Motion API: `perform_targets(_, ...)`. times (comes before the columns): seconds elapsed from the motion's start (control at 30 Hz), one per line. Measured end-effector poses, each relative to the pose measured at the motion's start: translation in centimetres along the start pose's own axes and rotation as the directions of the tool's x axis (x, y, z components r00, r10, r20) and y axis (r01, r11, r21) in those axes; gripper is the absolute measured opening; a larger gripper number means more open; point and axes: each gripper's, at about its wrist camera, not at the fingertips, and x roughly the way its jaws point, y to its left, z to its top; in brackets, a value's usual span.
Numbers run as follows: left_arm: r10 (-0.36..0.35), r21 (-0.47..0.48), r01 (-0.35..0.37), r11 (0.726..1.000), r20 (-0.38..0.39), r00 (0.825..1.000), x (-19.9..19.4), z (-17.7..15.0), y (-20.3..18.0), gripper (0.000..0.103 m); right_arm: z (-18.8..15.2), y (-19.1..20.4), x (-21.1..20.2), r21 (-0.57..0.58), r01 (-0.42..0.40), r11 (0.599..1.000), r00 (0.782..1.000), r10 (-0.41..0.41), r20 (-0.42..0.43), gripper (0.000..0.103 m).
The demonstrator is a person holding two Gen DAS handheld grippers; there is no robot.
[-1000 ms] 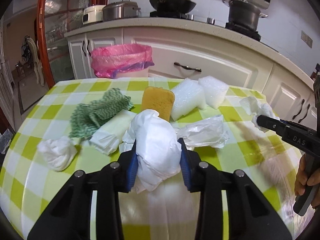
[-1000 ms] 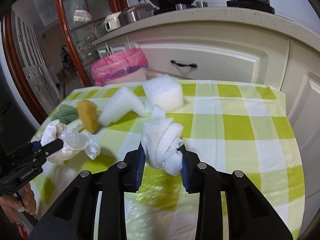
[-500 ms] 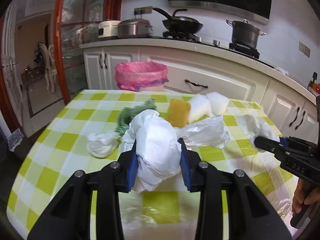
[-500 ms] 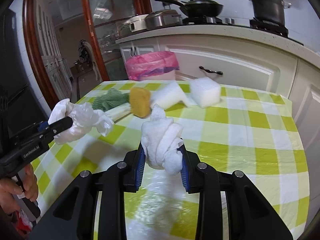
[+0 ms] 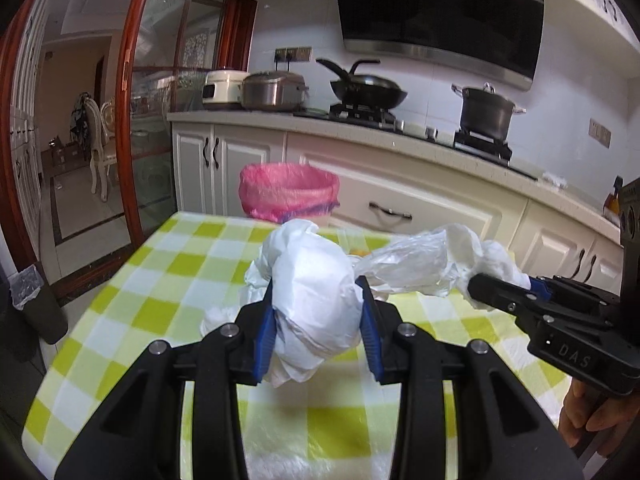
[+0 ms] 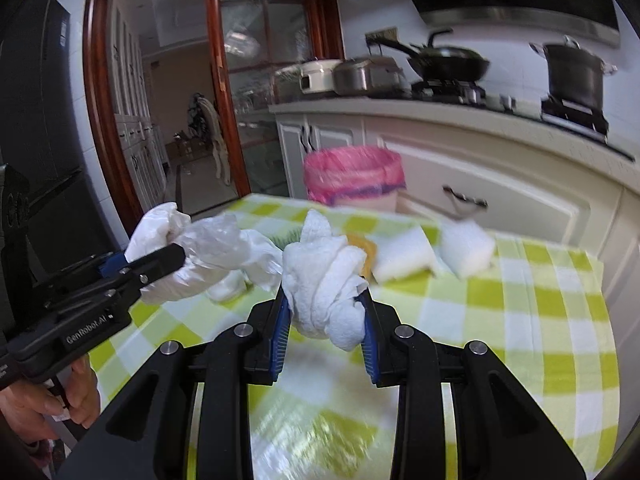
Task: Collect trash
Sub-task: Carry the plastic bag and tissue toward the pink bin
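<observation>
The table, under a green-and-white checked cloth, filled the lower half of both views, with white kitchen cabinets running behind it across mid-frame. A bin lined with a pink bag stood past the table's far edge, just above centre in the left wrist view and at centre, slightly higher, in the right wrist view. The left gripper sat at lower centre of its own view, jaws clamped on a white plastic bag wad that bulged above and below the blue pads and was lifted off the cloth. That wad blocked much of the table centre; only a sliver of the yellow sponge showed past it. The right gripper sat at lower centre of its view, jaws pressed together on a crumpled paper towel, also clear of the table. In the left wrist view the right gripper entered from the right edge, a hand below it at lower right. In the right wrist view the left gripper entered from the left edge, its wad trailing a clear plastic tail. Right of the towel, two white foam blocks lay on the cloth beside the sponge, blurred. A small white wad lay on the table left of the left gripper's fingers.
</observation>
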Motion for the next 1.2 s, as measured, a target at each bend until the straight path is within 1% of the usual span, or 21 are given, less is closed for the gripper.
perform_targets(0.17, 0.014, -0.015, -0.014, 1.0, 0.031, 0.999, 0.7, 2.2, 1.1, 0.036, 2.9, 0.1, 0.7, -0.018, 0.0, 1.0, 0.999, 0.001, 0.037, 0.031)
perform_targets(0.27, 0.024, -0.005, -0.024, 1.0, 0.052, 0.998, 1.4, 3.8, 1.3, 0.036, 4.7, -0.2, 1.4, -0.029, 0.002, 1.0, 0.998, 0.0, 0.06, 0.031)
perform_targets(0.47, 0.018, -0.006, -0.018, 1.0, 0.079, 0.997, 3.2, 6.5, 1.4, 0.036, 7.7, -0.9, 3.1, -0.035, -0.003, 0.999, 0.995, 0.006, 0.095, 0.031)
perform_targets(0.6, 0.008, 0.009, -0.008, 1.0, 0.091, 0.996, 5.2, 8.6, 1.4, 0.037, 9.4, -1.4, 4.6, -0.047, -0.008, 0.999, 0.994, 0.013, 0.11, 0.031)
perform_targets(0.73, 0.0, -0.001, 0.0, 1.0, 0.092, 0.996, 7.8, 10.8, 2.1, 0.037, 11.5, -2.6, 7.2, -0.042, -0.015, 0.999, 0.993, 0.02, 0.116, 0.031)
perform_targets(0.93, 0.017, 0.037, -0.021, 0.999, 0.097, 0.995, 12.6, 14.0, 2.6, 0.037, 14.8, -4.5, 11.9, -0.033, -0.025, 0.999, 0.993, 0.029, 0.118, 0.031)
perform_targets(1.13, 0.029, 0.058, -0.034, 0.998, 0.095, 0.995, 18.5, 17.1, 3.9, 0.037, 18.1, -6.4, 17.3, -0.041, -0.041, 0.998, 0.992, 0.045, 0.115, 0.031)
perform_targets(1.2, 0.036, 0.067, -0.042, 0.997, 0.084, 0.996, 21.1, 18.3, 4.4, 0.037, 19.2, -7.1, 19.3, -0.032, -0.05, 0.998, 0.993, 0.053, 0.108, 0.031)
